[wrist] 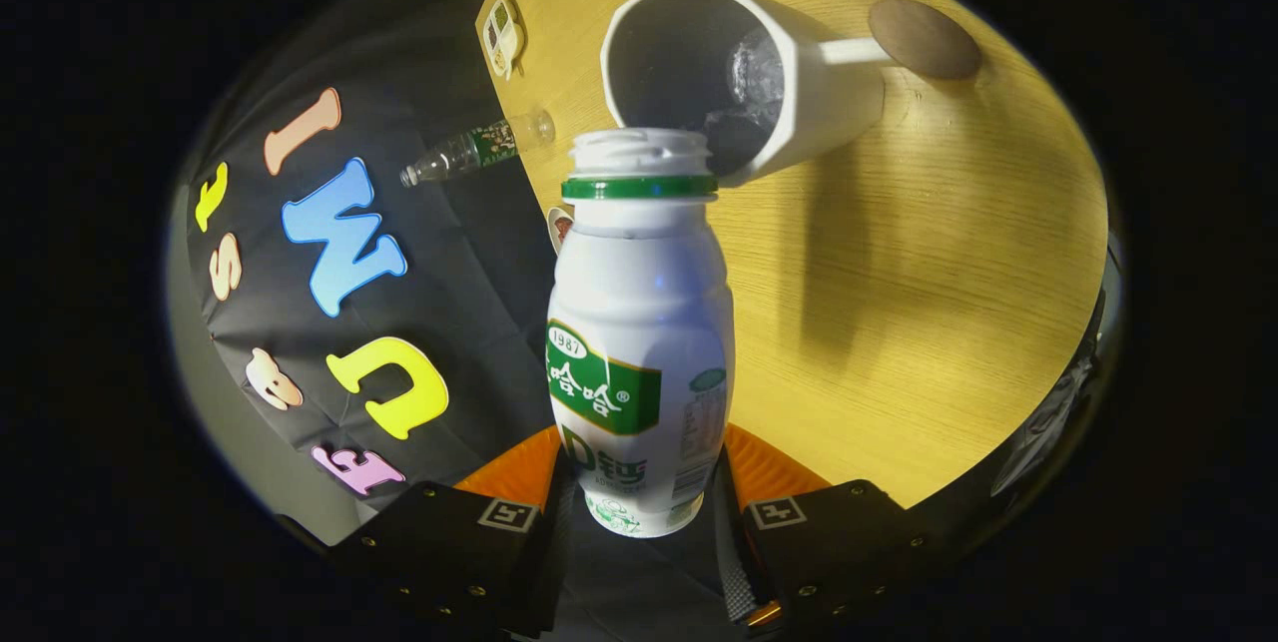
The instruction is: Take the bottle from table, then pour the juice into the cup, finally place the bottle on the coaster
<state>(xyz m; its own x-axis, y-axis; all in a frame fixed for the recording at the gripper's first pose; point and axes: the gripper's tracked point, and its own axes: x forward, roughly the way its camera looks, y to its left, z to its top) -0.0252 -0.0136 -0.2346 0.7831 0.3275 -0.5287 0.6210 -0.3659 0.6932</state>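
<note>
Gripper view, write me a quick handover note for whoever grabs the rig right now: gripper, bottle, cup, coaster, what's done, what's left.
Gripper: shut on the bottle, both fingers pressing its lower body.
Bottle: lifted off the wooden table, cap off, its open mouth right at the rim of the cup.
Cup: white, handled, on the table just beyond the bottle; something glistens at its bottom, though whether it is juice I cannot tell.
Coaster: round, brown, beyond the cup by its handle, bare.
Done: bottle taken.
Left: finish the pour, then set the bottle on the coaster.
</note>
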